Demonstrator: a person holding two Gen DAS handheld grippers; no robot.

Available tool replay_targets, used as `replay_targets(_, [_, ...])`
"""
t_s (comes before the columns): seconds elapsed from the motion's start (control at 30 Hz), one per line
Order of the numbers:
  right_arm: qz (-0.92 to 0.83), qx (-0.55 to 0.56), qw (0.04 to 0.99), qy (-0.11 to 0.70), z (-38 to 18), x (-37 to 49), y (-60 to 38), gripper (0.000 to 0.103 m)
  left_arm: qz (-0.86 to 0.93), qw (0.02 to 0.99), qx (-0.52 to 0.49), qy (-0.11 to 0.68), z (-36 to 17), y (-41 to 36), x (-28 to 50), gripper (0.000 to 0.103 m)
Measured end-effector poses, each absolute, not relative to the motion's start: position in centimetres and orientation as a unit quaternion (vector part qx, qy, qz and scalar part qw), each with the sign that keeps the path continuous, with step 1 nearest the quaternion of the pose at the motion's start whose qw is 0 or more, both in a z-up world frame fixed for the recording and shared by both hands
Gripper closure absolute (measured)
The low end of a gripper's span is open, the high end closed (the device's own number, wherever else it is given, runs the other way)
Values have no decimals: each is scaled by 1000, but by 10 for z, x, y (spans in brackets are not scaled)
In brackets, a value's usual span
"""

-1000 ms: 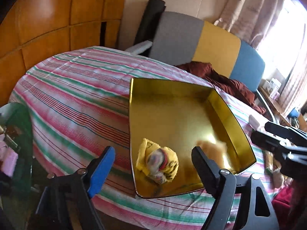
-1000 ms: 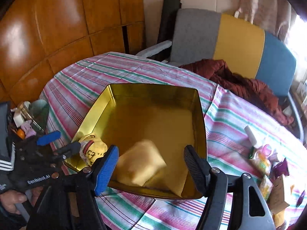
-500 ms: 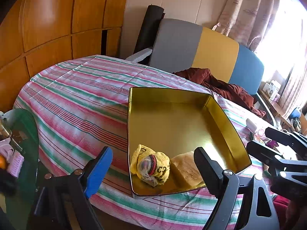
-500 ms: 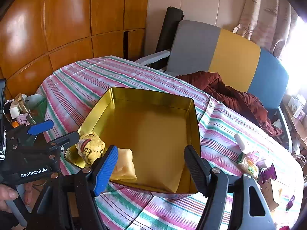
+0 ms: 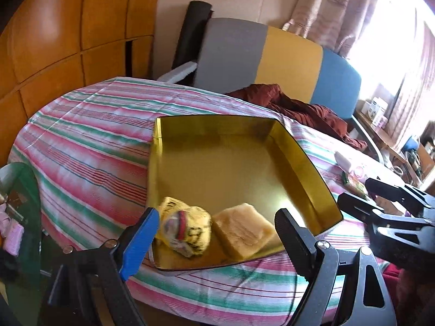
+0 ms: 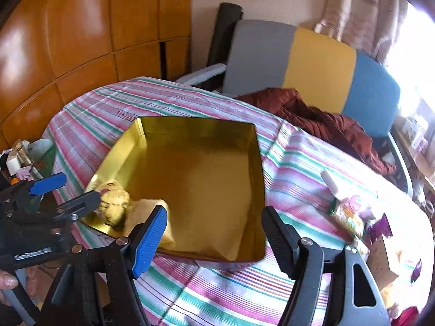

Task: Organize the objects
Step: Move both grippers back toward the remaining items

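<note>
A gold tin tray (image 5: 217, 121) lies on the striped tablecloth. In its near left corner sit a crumpled yellow packet (image 5: 187, 231) and, touching it on the right, a pale yellow block (image 5: 244, 235). My left gripper (image 5: 214, 221) hangs open just above and in front of these two, with nothing between its fingers. The right gripper (image 6: 214, 214) is open and empty over the tray's (image 6: 198, 121) near edge. Its blue finger hides part of the block (image 6: 149, 209), which lies beside the packet (image 6: 114, 206). Each gripper shows in the other's view: the right gripper (image 5: 380, 198) and the left gripper (image 6: 62, 193).
Several small packets (image 6: 350, 214), a white tube (image 6: 330, 182) and a cardboard box (image 6: 380, 250) lie on the table's right side. A dark red cloth (image 6: 326, 119) is draped over the grey, yellow and blue chair (image 6: 318, 62) behind. A green glass side table (image 5: 21, 190) stands at the left.
The pale block fell from between the right gripper's fingers and came to rest in the tray beside the yellow packet. Both grippers drew back from the tray.
</note>
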State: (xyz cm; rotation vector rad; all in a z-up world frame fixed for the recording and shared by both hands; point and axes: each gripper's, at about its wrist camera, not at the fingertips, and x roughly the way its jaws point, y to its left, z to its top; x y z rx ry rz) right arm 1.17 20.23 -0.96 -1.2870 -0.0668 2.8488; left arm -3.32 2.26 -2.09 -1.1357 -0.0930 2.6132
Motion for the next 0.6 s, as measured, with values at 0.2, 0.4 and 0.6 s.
replay_targets(0.2, [901, -430, 49, 13, -25, 18, 243, 30, 898, 177, -403, -12, -24, 51, -32, 16])
replay_targets(0.4, [892, -442, 89, 43, -35, 29, 287, 24, 887, 208, -413, 4, -27, 75, -29, 16])
replay_targets(0.6, [879, -445, 149, 88, -40, 52, 347, 22, 877, 239, -417, 24, -27, 100, -27, 16])
